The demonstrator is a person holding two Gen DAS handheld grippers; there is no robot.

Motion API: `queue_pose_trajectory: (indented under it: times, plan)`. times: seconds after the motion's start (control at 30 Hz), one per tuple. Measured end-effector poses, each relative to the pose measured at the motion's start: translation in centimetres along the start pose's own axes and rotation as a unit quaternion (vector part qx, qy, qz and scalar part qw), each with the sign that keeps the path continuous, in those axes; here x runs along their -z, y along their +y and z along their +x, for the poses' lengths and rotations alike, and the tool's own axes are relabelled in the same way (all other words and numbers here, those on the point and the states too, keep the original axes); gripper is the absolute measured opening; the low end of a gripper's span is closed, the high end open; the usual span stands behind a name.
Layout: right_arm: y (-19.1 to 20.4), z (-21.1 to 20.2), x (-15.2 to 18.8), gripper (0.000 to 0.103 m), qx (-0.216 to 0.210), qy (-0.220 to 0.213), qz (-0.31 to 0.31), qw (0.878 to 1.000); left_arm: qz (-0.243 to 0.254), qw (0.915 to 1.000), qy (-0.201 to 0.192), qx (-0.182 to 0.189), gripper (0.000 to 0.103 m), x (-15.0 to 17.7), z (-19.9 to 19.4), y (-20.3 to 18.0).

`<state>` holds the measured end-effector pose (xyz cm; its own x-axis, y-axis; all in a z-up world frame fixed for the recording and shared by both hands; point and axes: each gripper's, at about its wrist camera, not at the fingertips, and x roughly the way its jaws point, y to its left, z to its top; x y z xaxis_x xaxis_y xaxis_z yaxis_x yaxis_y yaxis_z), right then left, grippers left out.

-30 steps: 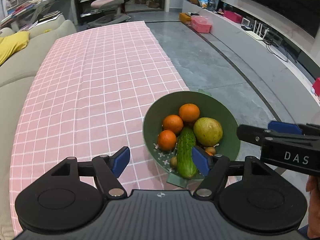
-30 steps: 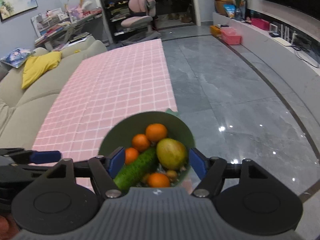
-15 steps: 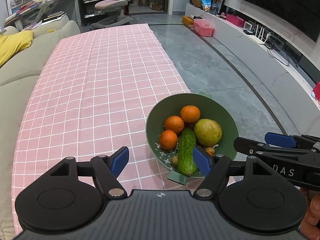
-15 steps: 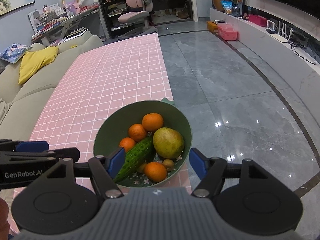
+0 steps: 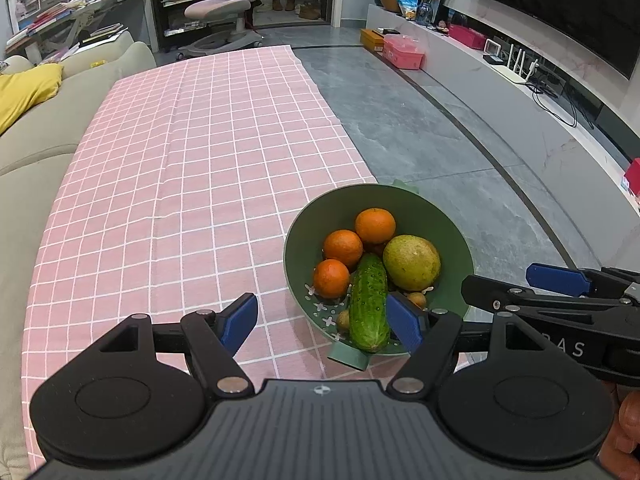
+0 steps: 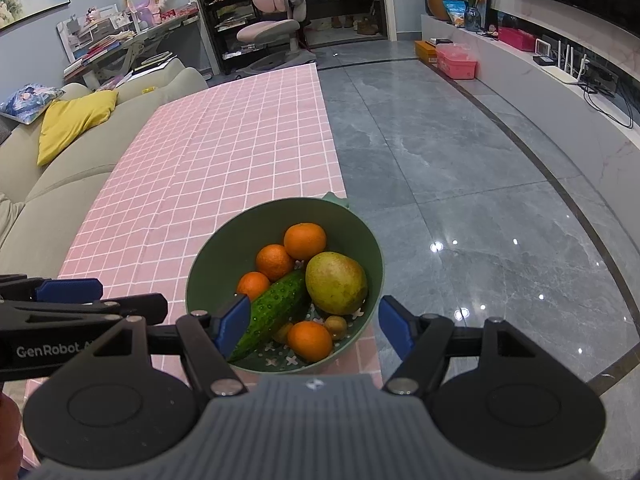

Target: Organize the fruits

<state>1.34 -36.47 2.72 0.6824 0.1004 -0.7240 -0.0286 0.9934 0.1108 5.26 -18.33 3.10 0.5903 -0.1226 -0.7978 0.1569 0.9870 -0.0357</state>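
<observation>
A green bowl [image 5: 304,216] [image 6: 208,264] stands at the near right edge of the pink checked table. It holds several oranges [image 5: 375,225] [image 6: 305,241], a cucumber [image 5: 369,307] [image 6: 276,312], a yellow-green pear [image 5: 411,262] [image 6: 336,282] and small brown fruits [image 6: 335,326]. My left gripper [image 5: 322,322] is open and empty, just short of the bowl's near left side. My right gripper [image 6: 314,326] is open and empty above the bowl's near rim. It also shows in the left wrist view [image 5: 556,292] to the right of the bowl.
The pink checked tablecloth [image 5: 192,168] stretches far ahead. A beige sofa [image 5: 36,136] with a yellow cushion [image 6: 76,120] runs along the left. Grey floor [image 6: 460,184] drops off right of the table. A TV console [image 5: 520,92] lines the right wall.
Both grippers have drawn back and up a little, so the bowl sits further ahead in each view. The jaws stay open. The fruit has not moved.
</observation>
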Motion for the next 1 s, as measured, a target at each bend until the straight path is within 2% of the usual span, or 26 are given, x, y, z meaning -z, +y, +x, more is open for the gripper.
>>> queue_pose_trajectory:
  times: [1.0]
  plan:
    - [0.08, 0.30, 0.04, 0.070, 0.006, 0.000, 0.004, 1.000, 0.007, 1.0000, -0.006, 0.000, 0.087, -0.67, -0.36, -0.30]
